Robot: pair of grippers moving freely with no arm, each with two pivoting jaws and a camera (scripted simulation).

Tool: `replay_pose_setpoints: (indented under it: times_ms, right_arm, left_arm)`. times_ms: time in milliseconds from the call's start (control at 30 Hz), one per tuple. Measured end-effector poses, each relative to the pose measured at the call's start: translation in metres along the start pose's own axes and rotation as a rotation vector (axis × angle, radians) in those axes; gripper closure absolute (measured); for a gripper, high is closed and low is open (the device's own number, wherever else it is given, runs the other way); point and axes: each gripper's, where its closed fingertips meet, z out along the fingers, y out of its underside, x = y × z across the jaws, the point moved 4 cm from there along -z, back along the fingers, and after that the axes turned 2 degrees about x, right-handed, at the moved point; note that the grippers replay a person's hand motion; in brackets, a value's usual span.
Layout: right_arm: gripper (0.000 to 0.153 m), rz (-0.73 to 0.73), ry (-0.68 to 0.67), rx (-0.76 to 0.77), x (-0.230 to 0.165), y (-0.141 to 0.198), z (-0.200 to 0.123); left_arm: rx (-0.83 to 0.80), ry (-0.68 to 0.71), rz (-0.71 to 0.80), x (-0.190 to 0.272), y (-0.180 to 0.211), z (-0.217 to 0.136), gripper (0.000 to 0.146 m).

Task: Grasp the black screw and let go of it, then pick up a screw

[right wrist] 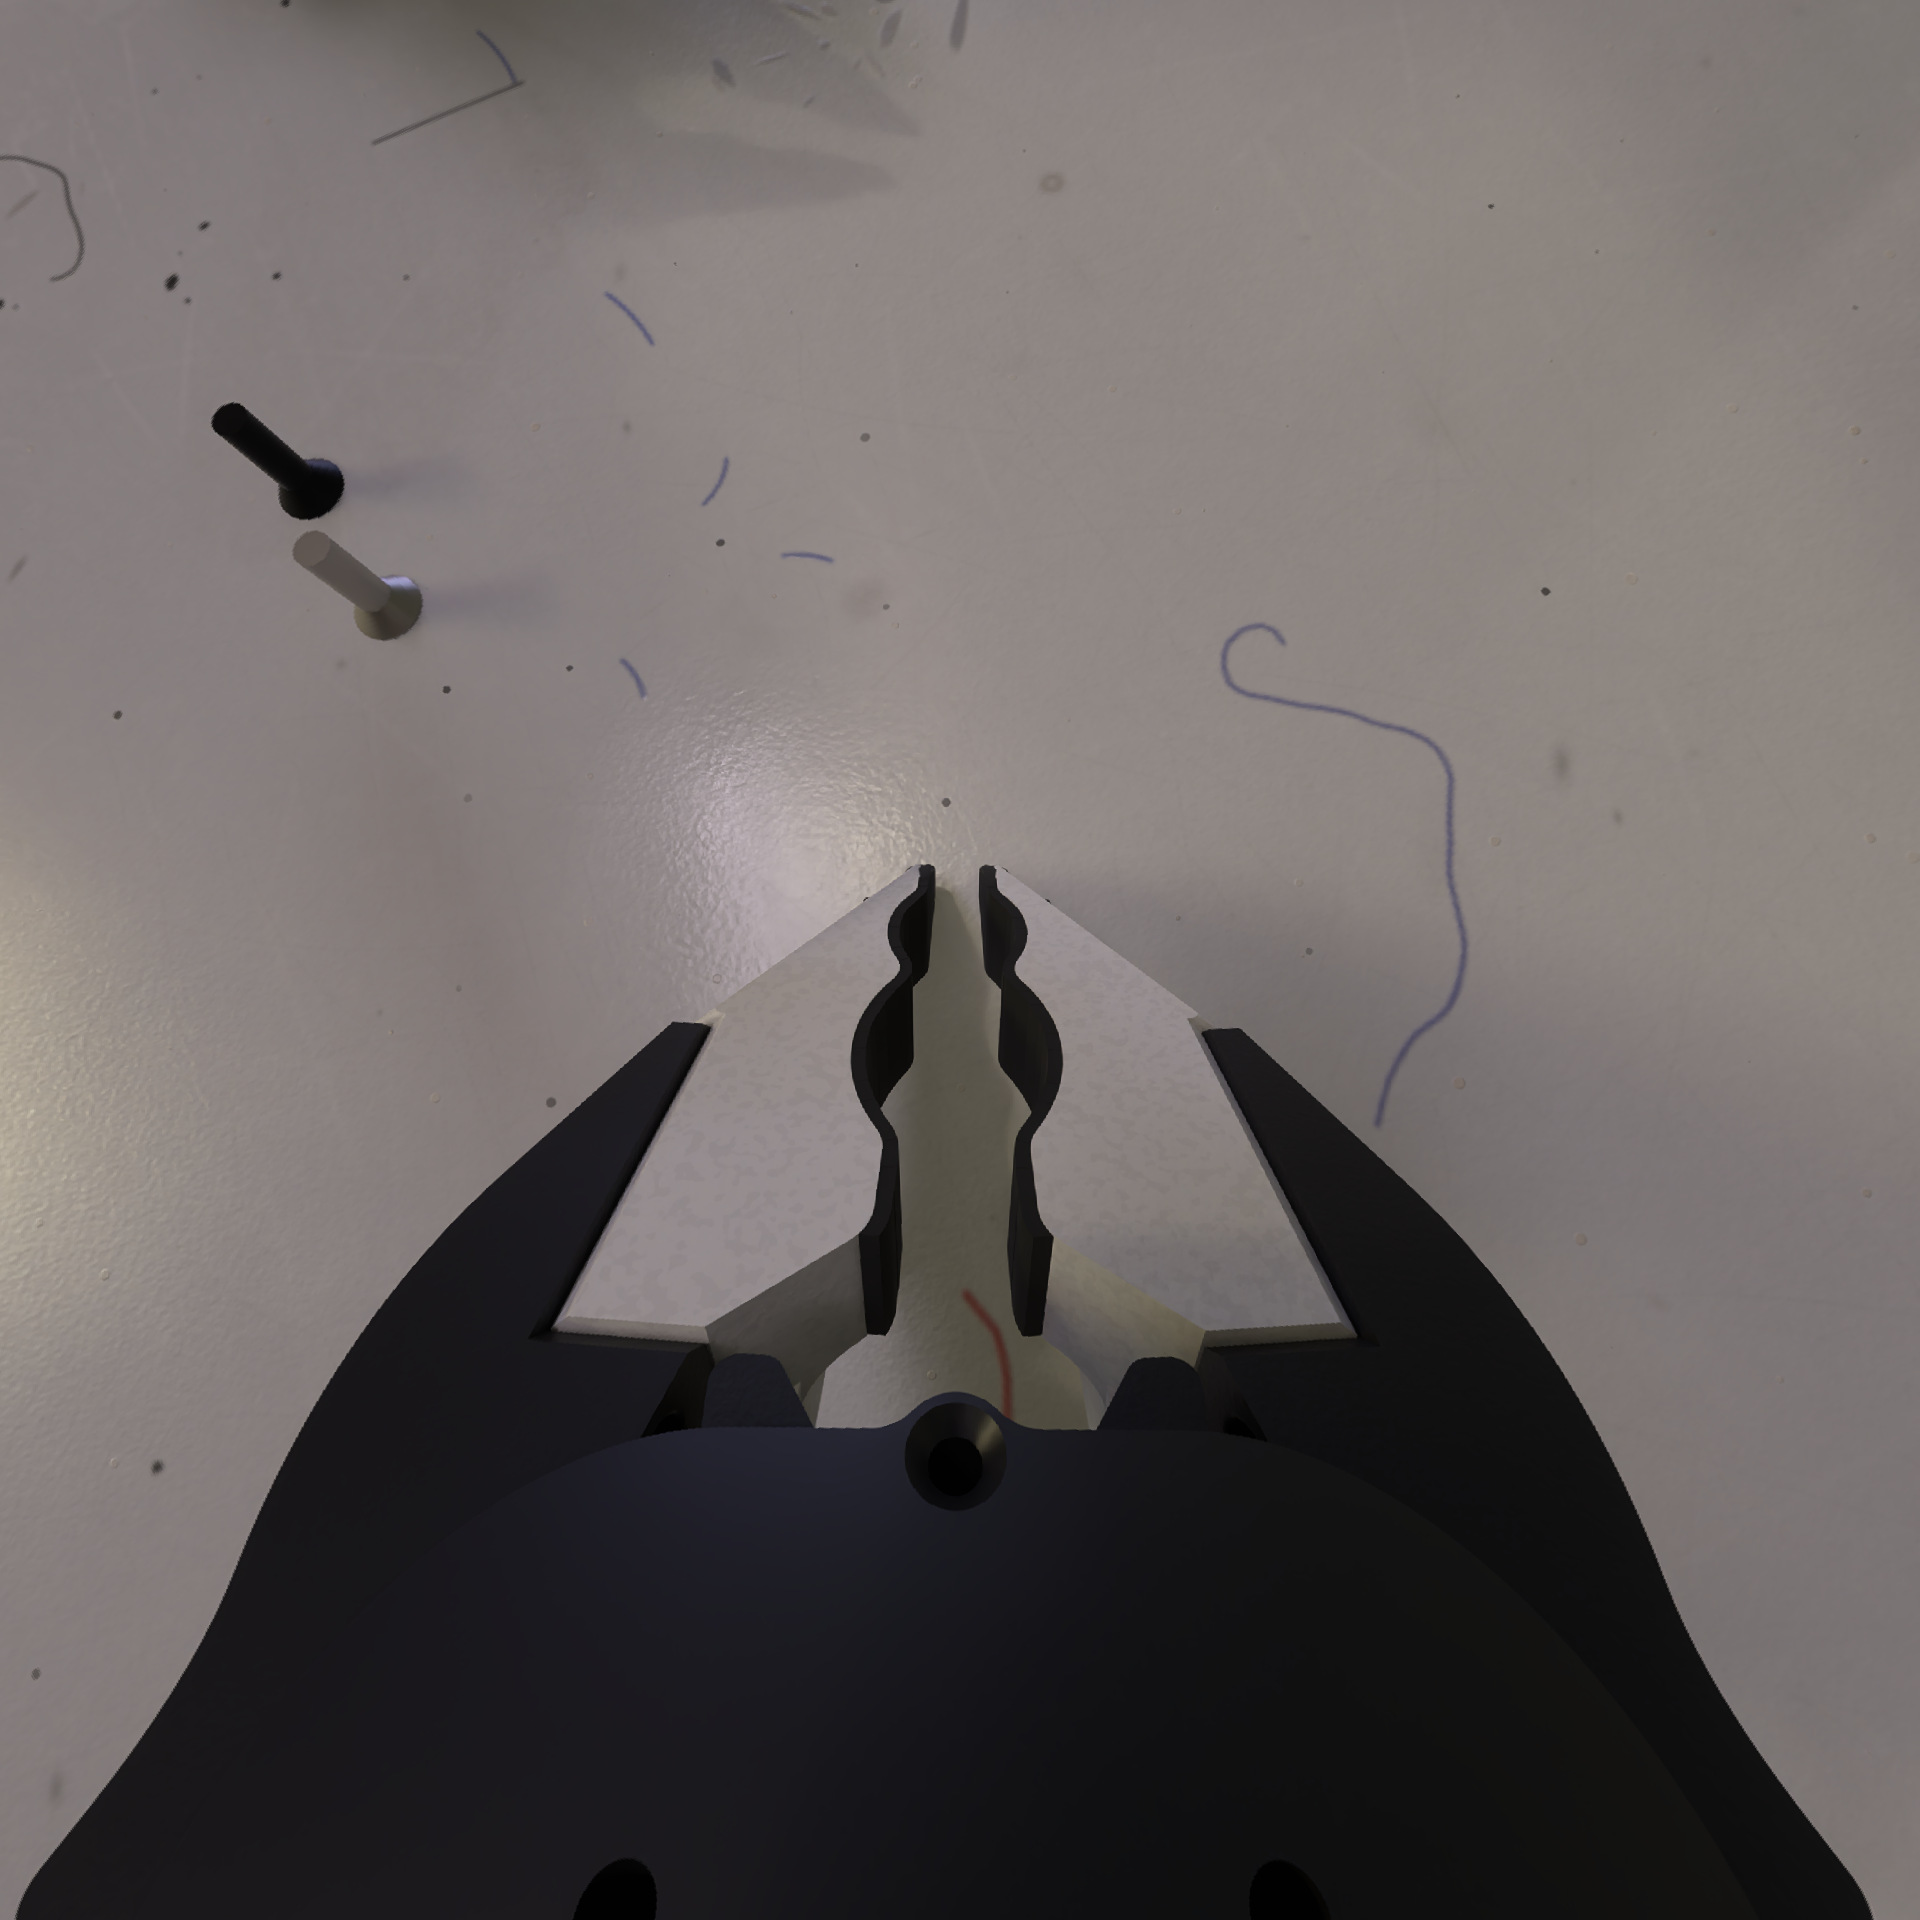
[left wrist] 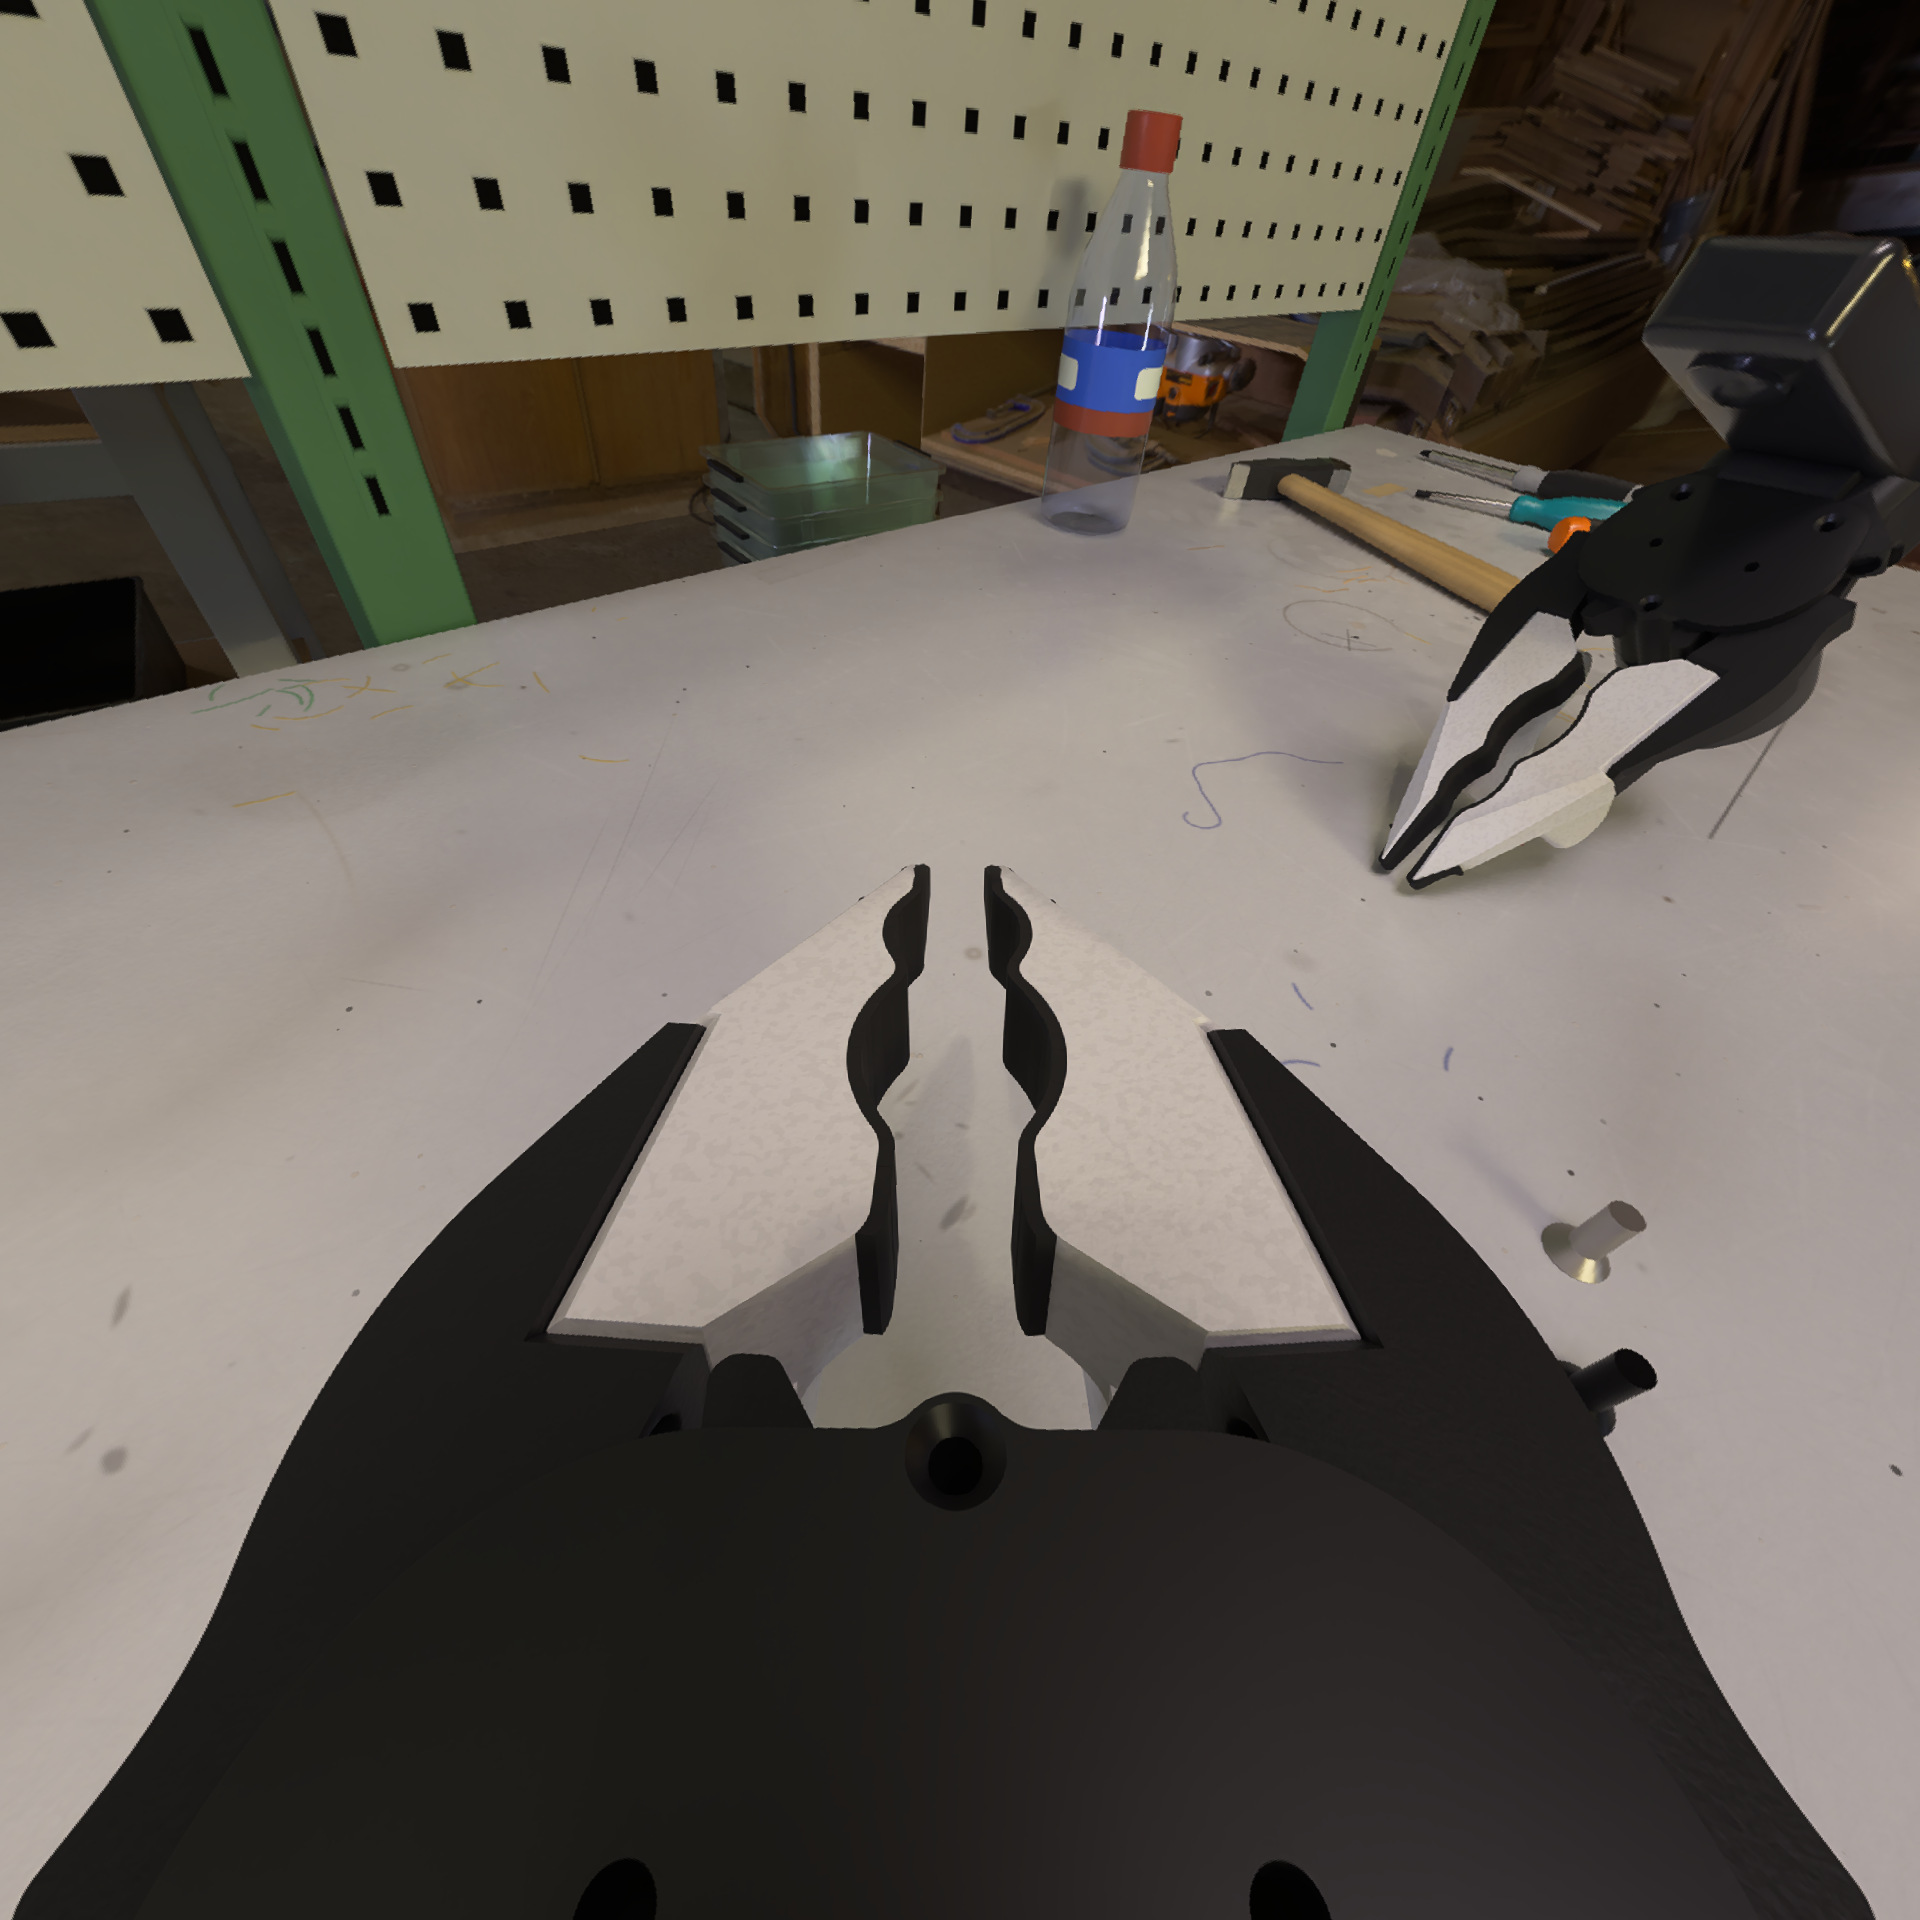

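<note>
A black screw [right wrist: 275, 460] lies on the pale table [right wrist: 1143, 416], far to the upper left of my right gripper [right wrist: 956, 873]. A silver screw [right wrist: 358, 587] lies just beside it. In the left wrist view, the black screw [left wrist: 1616, 1382] shows at the right, partly hidden behind my left gripper's body. The silver screw [left wrist: 1590, 1242] lies just beyond it. My left gripper [left wrist: 956, 873] is empty, with only a narrow slit between its tips. My right gripper [left wrist: 1397, 868] points down at the table at the far right, tips nearly together and empty.
A clear bottle [left wrist: 1117, 322] with a red cap stands near the table's far edge. A hammer [left wrist: 1371, 525] and screwdrivers [left wrist: 1558, 499] lie at the back right. A pegboard [left wrist: 727, 187] with green posts [left wrist: 301, 343] stands behind the table, and clear bins [left wrist: 821, 488] sit beyond it.
</note>
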Motion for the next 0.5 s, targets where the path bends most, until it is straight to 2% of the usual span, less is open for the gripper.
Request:
replay_pose_setpoints:
  times_ms: [500]
  right_arm:
    - [0.147, -0.001, -0.01, 0.004, -0.0021, -0.001, 0.001]
  left_arm:
    - [-0.003, -0.001, 0.003, 0.0, 0.0002, 0.0003, 0.136]
